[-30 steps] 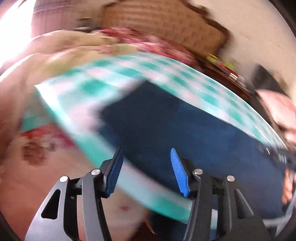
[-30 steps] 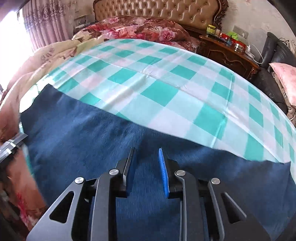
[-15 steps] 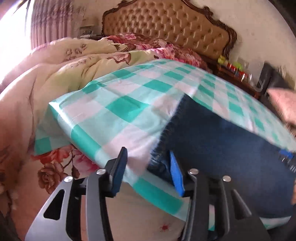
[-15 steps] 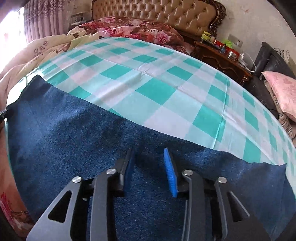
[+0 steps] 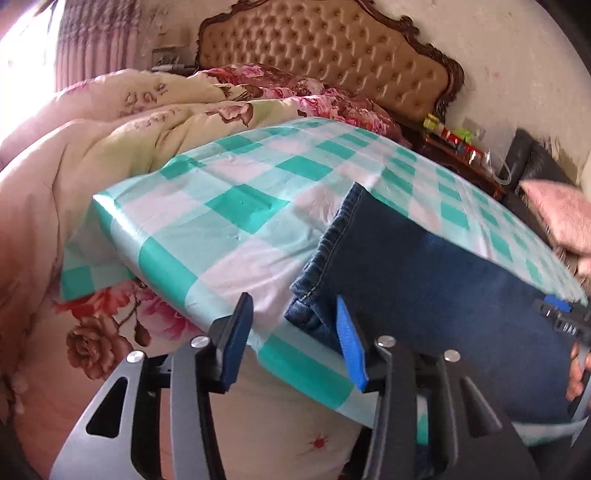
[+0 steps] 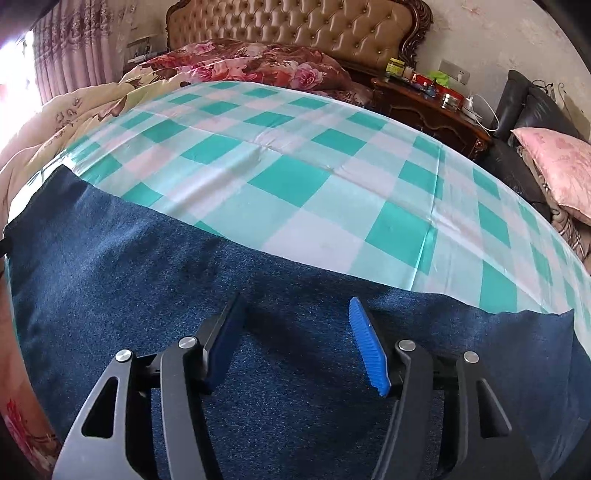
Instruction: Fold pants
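Observation:
Dark blue denim pants (image 5: pixel 424 280) lie flat along the near edge of a green-and-white checked cloth (image 5: pixel 236 206) on the bed. My left gripper (image 5: pixel 293 325) is at their left end. Its jaws are closing, with the stitched hem corner (image 5: pixel 306 306) between them, close to the right pad (image 5: pixel 349 343); the left pad stands clear of it. My right gripper (image 6: pixel 295 332) hovers low over the middle of the pants (image 6: pixel 147 277), its jaws opening with only flat denim beneath. The right gripper (image 5: pixel 561 317) also shows at the left wrist view's right edge, held by a hand (image 5: pixel 576 373).
A floral quilt (image 5: pixel 110 140) is heaped left of the cloth, which overhangs the bed's front edge. Behind stand a tufted headboard (image 6: pixel 295 26), a wooden nightstand (image 6: pixel 432 107) with jars, and a dark sofa with a pink pillow (image 6: pixel 554 162).
The left gripper has moved to the pants' left end and its jaws have narrowed around the hem corner. The right gripper's jaws have spread wide above the denim.

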Action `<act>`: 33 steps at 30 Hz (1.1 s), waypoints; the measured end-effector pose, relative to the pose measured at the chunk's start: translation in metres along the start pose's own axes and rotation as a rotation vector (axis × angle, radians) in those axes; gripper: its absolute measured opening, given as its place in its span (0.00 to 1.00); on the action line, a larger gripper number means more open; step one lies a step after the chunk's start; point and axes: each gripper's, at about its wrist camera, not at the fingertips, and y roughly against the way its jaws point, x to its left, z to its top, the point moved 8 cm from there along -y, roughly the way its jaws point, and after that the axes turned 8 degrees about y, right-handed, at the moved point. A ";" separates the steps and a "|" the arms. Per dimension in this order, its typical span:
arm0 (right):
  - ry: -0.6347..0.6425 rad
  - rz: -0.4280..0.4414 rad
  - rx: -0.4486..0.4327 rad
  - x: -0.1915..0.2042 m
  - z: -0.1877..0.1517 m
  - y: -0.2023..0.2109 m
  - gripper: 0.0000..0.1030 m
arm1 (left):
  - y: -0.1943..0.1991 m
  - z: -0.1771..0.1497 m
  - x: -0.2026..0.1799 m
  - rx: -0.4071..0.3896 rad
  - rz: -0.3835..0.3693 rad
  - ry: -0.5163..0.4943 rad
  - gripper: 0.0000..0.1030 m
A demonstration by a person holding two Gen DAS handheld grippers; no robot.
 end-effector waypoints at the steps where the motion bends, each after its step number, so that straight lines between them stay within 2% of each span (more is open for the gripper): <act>1: 0.000 0.000 -0.002 0.000 0.000 0.000 0.58 | 0.000 -0.002 -0.004 0.009 -0.008 -0.019 0.30; 3: 0.000 -0.002 -0.005 0.000 0.000 0.000 0.58 | -0.002 -0.006 -0.008 0.013 0.006 -0.045 0.29; 6: 0.002 -0.002 -0.006 0.000 -0.001 0.000 0.58 | -0.004 -0.006 -0.003 0.023 -0.007 0.027 0.30; 11: -0.003 0.005 -0.009 -0.001 -0.001 0.000 0.59 | -0.008 -0.006 -0.007 0.042 0.039 -0.008 0.29; 14: -0.002 0.005 -0.009 -0.001 -0.001 0.000 0.60 | -0.006 -0.003 -0.003 0.053 0.010 0.030 0.22; 18: 0.049 -0.044 0.006 0.002 0.003 0.001 0.62 | 0.001 0.001 -0.006 0.048 -0.022 0.035 0.19; 20: 0.078 -0.061 0.017 0.008 0.009 0.005 0.62 | 0.006 0.004 -0.005 0.041 -0.056 0.075 0.19; 22: 0.088 -0.012 -0.019 0.024 0.021 0.014 0.61 | 0.012 0.007 -0.005 0.030 -0.081 0.107 0.16; 23: 0.097 0.006 -0.031 0.032 0.026 0.018 0.61 | 0.016 0.010 -0.006 0.021 -0.081 0.117 0.06; 24: 0.110 0.032 -0.043 0.042 0.032 0.022 0.61 | 0.020 0.011 -0.007 0.017 -0.082 0.125 0.06; 25: 0.123 0.061 -0.052 0.053 0.037 0.025 0.61 | 0.023 0.013 -0.007 0.011 -0.085 0.135 0.00; 27: 0.156 0.144 -0.057 0.083 0.045 0.029 0.61 | 0.031 0.017 -0.007 0.001 -0.080 0.146 0.00; 30: 0.206 0.166 -0.036 0.110 0.049 0.022 0.60 | 0.029 0.015 0.001 0.009 -0.072 0.179 0.00; 31: 0.216 0.160 -0.023 0.115 0.049 0.017 0.60 | 0.028 0.014 0.009 0.014 -0.087 0.236 0.01; 32: 0.218 0.161 0.007 0.118 0.046 0.008 0.60 | 0.028 0.013 0.012 0.022 -0.121 0.269 0.07; 33: 0.217 0.163 0.040 0.120 0.043 0.001 0.60 | 0.027 0.011 0.018 0.037 -0.184 0.339 0.13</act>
